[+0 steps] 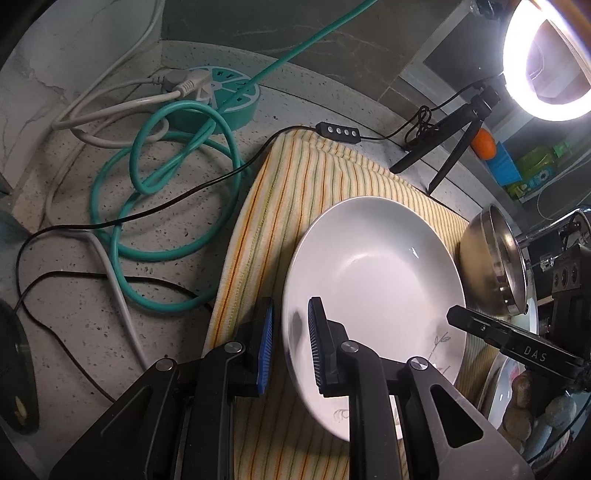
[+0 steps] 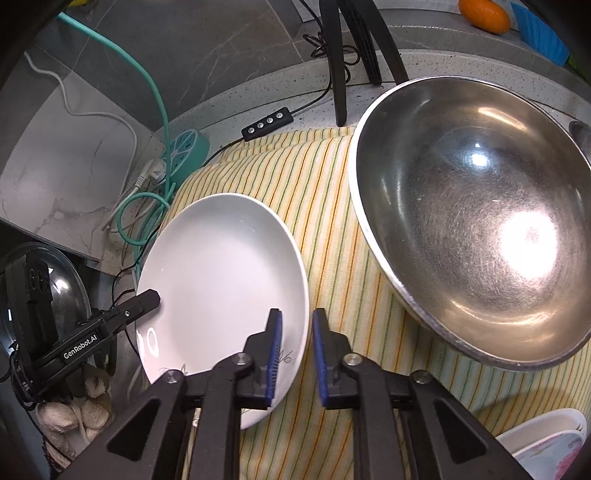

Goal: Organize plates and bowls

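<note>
A white plate [image 1: 373, 280] [image 2: 221, 266] with a small plant drawing lies on a yellow striped cloth [image 1: 295, 192] [image 2: 317, 206]. My left gripper [image 1: 290, 347] is open, its jaws astride the plate's left rim without closing on it. My right gripper [image 2: 297, 354] is open, its jaws astride the plate's right rim. A steel bowl [image 2: 476, 218] [image 1: 491, 258] stands on the cloth to the right of the plate. Each gripper shows in the other's view: the right one [image 1: 517, 347], the left one [image 2: 92, 332].
Teal cable coils [image 1: 166, 206], white and black cords and a round teal power strip [image 1: 221, 96] lie on the speckled counter to the left. A ring light [image 1: 546, 62] on a black tripod [image 2: 351, 55] stands behind. An orange [image 2: 484, 14] is at the back. Other dishes [image 2: 546, 439] sit at the lower right.
</note>
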